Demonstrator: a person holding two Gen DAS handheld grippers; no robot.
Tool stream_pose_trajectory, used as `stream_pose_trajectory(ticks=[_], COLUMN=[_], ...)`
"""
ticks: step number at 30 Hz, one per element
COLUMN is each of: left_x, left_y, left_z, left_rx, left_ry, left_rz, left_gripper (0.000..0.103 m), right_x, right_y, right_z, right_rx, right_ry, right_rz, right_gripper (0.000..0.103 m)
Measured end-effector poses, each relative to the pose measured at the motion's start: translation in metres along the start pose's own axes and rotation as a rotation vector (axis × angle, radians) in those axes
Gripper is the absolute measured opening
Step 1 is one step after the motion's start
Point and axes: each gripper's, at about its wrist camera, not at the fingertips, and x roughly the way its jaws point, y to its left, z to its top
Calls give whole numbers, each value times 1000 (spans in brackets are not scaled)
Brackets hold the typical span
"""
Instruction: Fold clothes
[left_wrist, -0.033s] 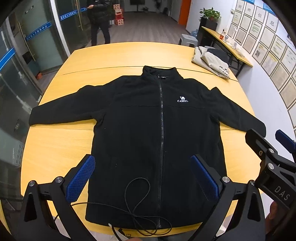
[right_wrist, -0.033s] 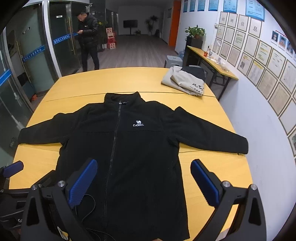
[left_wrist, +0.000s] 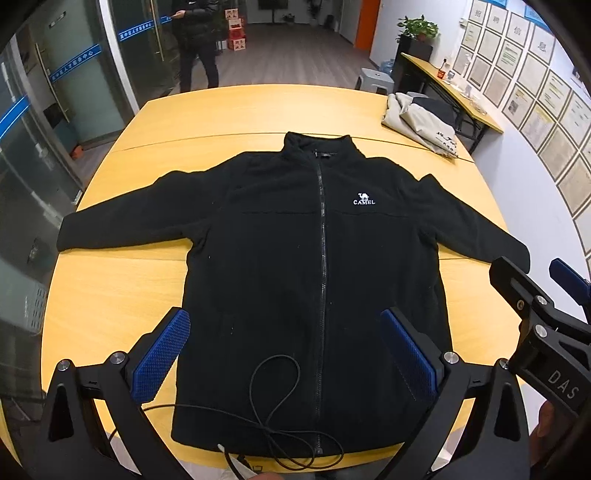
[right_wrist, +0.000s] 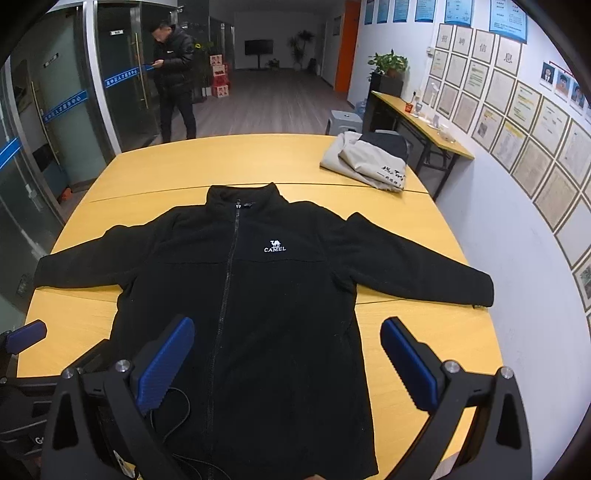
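Observation:
A black fleece jacket with a white CAMEL logo lies flat, zipped and face up on the yellow table, sleeves spread to both sides. It also shows in the right wrist view. My left gripper is open and empty, held above the jacket's hem. My right gripper is open and empty, above the jacket's lower right part; it shows at the right edge of the left wrist view. A thin black cable loops over the hem.
A folded beige garment lies at the table's far right corner. A person in black stands beyond the far edge by glass doors. A side table with a plant runs along the right wall of framed papers.

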Motion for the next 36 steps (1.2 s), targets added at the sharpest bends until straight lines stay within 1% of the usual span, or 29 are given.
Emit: stream_pose_trajectory(ticks=[5,7,9,11,15,21,26,36], left_x=[-2,-3,-4,2,3,-1,-2,-3], left_y=[1,14,35,55,65,63,58,53], left_z=[6,9,8,21,26,31,32,33], left_rx=[-3,-26,-54,-45,-39,-18,4,-4], left_ry=[-46,-49,-56,-34,-23,-41,-51,-49], left_rz=[36,15,-6,-12,-8,1,9,-2], left_gripper=[103,103,103,103,103,103,103,103], right_x=[-1,-1,-1,-1,-2,-2,-2,1], right_y=[6,9,11,14,19,26,24,17], right_z=[3,5,6,7,10,14,16,18], right_rx=[-11,-15,-19,-23,-32,-44,-49,-48], right_ry=[0,0,-1,-1,-1,-1,-6,-3], right_rz=[-15,-20,-26,-32,-44,-61,-70,-66], right_gripper=[103,103,103,103,103,103,103,103])
